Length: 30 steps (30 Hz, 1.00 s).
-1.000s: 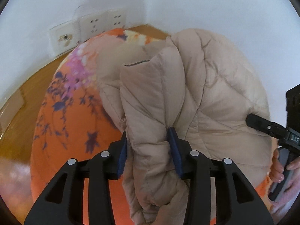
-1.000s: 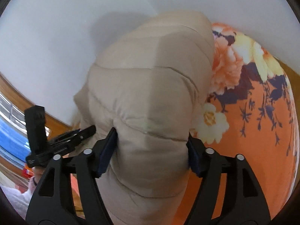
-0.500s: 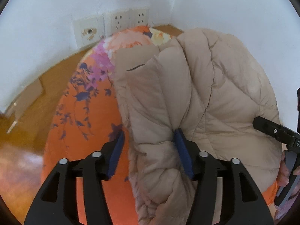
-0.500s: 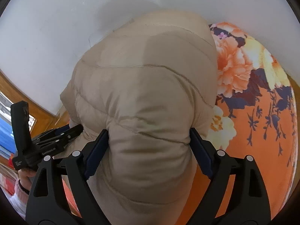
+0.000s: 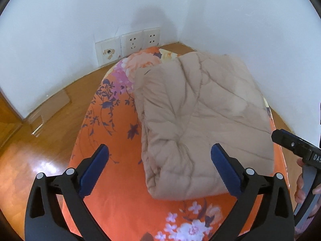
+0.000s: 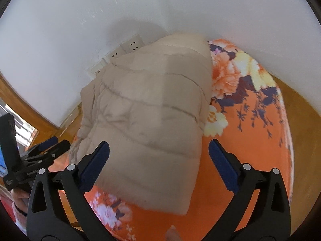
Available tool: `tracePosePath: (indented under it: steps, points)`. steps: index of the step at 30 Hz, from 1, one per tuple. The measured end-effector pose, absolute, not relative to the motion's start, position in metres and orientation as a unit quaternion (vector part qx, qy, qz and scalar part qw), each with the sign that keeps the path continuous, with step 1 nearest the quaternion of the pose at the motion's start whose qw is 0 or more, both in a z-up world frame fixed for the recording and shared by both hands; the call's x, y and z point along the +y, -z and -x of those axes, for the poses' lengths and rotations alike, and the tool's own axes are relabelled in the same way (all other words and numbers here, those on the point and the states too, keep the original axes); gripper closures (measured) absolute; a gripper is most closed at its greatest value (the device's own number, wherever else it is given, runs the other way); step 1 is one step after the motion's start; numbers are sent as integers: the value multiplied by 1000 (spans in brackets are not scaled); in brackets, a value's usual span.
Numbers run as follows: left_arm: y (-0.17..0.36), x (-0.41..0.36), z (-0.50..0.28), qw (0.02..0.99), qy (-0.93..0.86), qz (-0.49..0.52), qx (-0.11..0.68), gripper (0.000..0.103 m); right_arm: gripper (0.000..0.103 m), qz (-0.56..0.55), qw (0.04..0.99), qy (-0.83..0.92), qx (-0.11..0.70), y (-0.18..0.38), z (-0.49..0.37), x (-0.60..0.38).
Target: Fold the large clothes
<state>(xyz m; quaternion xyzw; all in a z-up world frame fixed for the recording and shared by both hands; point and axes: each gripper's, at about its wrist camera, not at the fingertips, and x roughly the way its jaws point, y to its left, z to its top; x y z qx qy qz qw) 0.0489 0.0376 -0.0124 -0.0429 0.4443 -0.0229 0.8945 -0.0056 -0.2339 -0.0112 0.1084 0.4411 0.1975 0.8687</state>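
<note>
Left wrist view: your left gripper (image 5: pixel 159 171) stands spread and empty, and your right gripper (image 6: pixel 158 167) likewise, since the folded beige jacket (image 5: pixel 202 124) lies settled on the orange floral cloth (image 5: pixel 112 124) near the far-right corner.

An orange cloth (image 5: pixel 112 180) printed with flowers and dark leafy sprigs covers a raised, rounded surface in the middle of the scene; whether a bed or a worktop lies under it cannot be told. Behind it rises a white wall (image 5: pixel 60 30) that meets a second wall in a far corner. Three white wall sockets (image 5: pixel 128 45) sit in a row low on the wall, just beyond the far end of the cloth. Glossy wooden flooring (image 5: pixel 40 140) spreads to the left. A flat, pale piece of cardboard (image 5: pixel 50 108) lies on the floor against the wall.
</note>
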Motion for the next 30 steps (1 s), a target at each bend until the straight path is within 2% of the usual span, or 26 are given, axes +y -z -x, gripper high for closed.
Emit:
tracePosePath:
  steps: [15, 30]
  points:
    - [21, 22, -21, 873, 25, 40, 486, 6, 5, -84, 875, -121, 461, 19, 76, -212]
    - [42, 15, -17, 849, 24, 2, 527, 6, 5, -88, 851, -89, 511, 43, 88, -196]
